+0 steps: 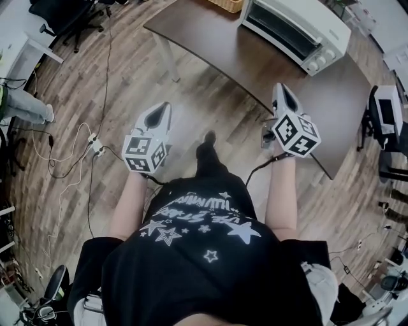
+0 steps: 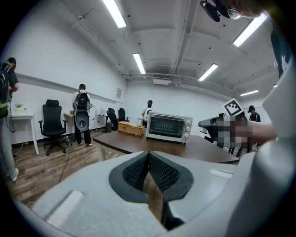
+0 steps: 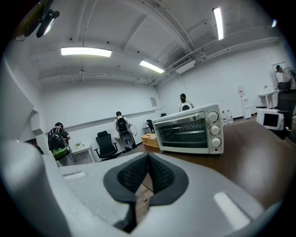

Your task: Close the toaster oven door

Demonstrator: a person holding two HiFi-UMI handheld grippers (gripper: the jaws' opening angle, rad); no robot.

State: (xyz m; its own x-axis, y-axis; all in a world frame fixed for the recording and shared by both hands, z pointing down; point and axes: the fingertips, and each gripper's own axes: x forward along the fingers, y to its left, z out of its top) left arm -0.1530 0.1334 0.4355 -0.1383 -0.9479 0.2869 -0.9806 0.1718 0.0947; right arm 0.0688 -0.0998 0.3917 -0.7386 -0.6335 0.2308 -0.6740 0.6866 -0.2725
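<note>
The white toaster oven [image 1: 294,27] stands on the dark brown table [image 1: 223,54] with its glass door up against the front, closed. It shows too in the left gripper view, as the toaster oven [image 2: 168,127], and in the right gripper view, as the toaster oven [image 3: 189,129]. My left gripper [image 1: 160,112] hangs over the wooden floor, well short of the table, its jaws shut with nothing between them. My right gripper [image 1: 282,93] hovers at the table's near edge, a short way in front of the oven, jaws shut and holding nothing.
A wicker basket [image 1: 226,4] sits on the table left of the oven. Cables and a power strip [image 1: 95,145] lie on the floor at my left. Office chairs [image 2: 52,125] and several people stand along the far wall. A second desk with a monitor [image 1: 387,109] is at the right.
</note>
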